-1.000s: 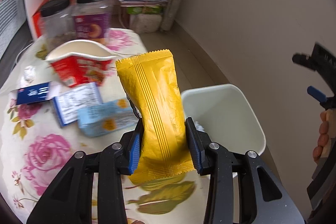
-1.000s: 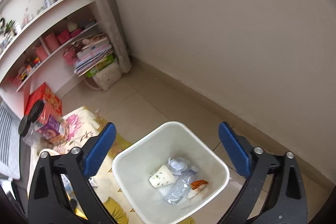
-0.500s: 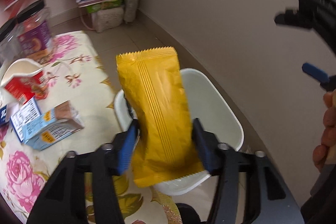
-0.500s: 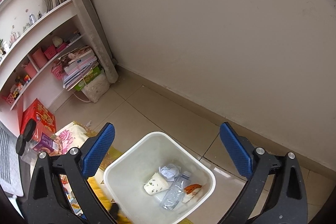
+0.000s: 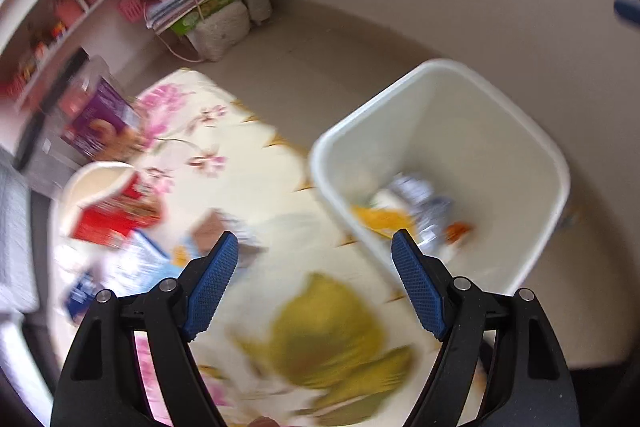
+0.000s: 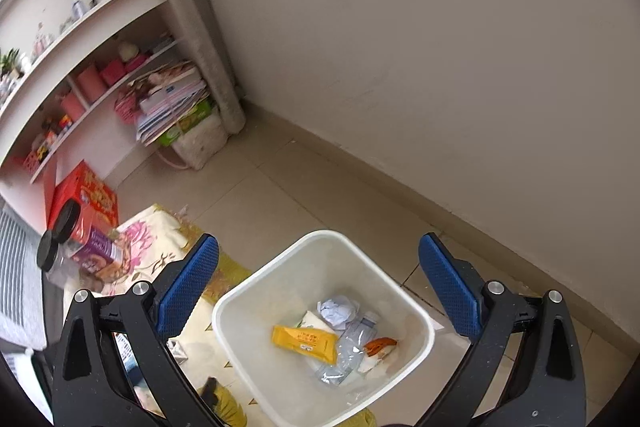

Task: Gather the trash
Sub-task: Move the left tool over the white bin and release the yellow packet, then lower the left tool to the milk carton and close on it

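Right wrist: yellow wrapper (image 6: 304,341) in bin (image 6: 240,291), below wide empty tool (image 6: 319,273); left tool (image 5: 314,251) opening, empty.

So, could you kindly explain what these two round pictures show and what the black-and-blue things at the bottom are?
Those are hand-held tongs, one in each of a person's hands, each with a wide-angle camera looking along its two fingers. One picture is from the left tongs, blurred; their jaws are opening with nothing between them. The other is from the right tongs, open and empty above a white bin. In the bin lie a yellow wrapper, a plastic bottle and crumpled paper. On the floral cloth beside it lie a red cup, cartons and a jar.
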### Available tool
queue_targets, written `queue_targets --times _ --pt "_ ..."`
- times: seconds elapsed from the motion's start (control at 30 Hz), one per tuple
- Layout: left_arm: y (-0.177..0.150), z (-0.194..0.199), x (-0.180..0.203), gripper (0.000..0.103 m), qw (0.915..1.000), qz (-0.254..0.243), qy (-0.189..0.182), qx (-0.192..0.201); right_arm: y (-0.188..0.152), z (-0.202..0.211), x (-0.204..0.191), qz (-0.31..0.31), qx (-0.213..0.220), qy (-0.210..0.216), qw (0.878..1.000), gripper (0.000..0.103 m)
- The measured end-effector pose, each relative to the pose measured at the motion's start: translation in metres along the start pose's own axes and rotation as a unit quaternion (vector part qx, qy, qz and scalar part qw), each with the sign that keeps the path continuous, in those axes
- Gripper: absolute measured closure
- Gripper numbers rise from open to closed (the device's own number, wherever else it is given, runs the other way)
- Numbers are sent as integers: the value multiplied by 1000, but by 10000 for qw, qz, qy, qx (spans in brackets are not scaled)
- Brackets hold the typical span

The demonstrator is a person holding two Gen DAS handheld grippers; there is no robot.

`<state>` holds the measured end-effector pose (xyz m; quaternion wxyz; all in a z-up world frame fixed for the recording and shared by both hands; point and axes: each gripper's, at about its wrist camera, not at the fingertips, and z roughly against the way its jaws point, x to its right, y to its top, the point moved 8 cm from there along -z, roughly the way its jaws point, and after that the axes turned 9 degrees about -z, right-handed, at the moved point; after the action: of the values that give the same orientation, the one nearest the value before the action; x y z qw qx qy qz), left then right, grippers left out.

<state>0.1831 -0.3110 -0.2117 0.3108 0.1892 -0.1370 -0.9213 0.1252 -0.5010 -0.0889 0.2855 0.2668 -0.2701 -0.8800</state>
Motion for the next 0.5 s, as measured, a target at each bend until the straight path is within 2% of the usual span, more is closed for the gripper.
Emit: queue_targets --times 0.13,0.27,0.5 --pt "-12 -12 -30 26 9967 -509 432 -467 -4 -4 -10 74 -95 29 9999 7" --pt "-22 -32 -54 26 9900 -814 675 -931 -7 -9 -19 167 -172 37 9997 7" --pt "-36 -68 -72 27 9827 -969 630 -1445 -17 -19 -44 500 -332 50 9982 7"
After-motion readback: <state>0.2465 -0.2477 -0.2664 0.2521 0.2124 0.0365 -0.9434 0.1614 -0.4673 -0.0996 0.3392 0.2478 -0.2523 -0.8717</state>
